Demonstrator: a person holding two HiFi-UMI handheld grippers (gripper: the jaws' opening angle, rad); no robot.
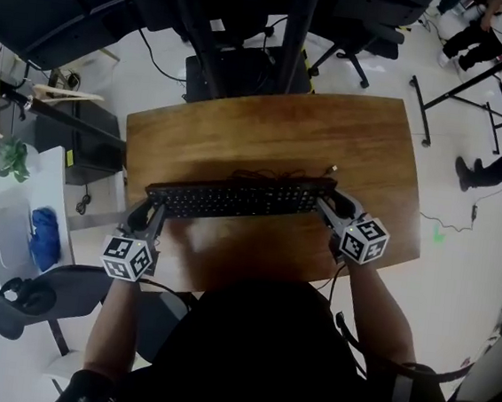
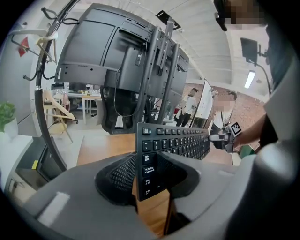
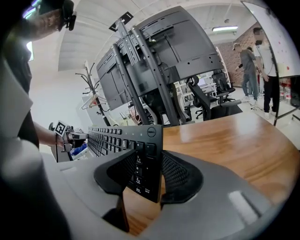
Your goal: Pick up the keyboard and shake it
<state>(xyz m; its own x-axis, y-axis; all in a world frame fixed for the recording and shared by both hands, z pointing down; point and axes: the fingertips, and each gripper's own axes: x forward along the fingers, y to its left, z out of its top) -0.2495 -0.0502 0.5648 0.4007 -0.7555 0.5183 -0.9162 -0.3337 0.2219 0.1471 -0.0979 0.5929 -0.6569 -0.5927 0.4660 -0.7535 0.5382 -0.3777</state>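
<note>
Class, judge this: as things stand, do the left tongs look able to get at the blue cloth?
Probably not: the left tongs are clamped on the keyboard, and the blue cloth lies off the table.

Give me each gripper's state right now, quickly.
Left tongs: closed on the left end of the black rectangular plastic keyboard.
Right tongs: closed on the same keyboard's right end.

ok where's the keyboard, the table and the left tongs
keyboard (image 1: 233, 198): head view, middle keys
table (image 1: 267, 135): head view, bare far top
left tongs (image 1: 150, 214): head view, between the tips
</note>
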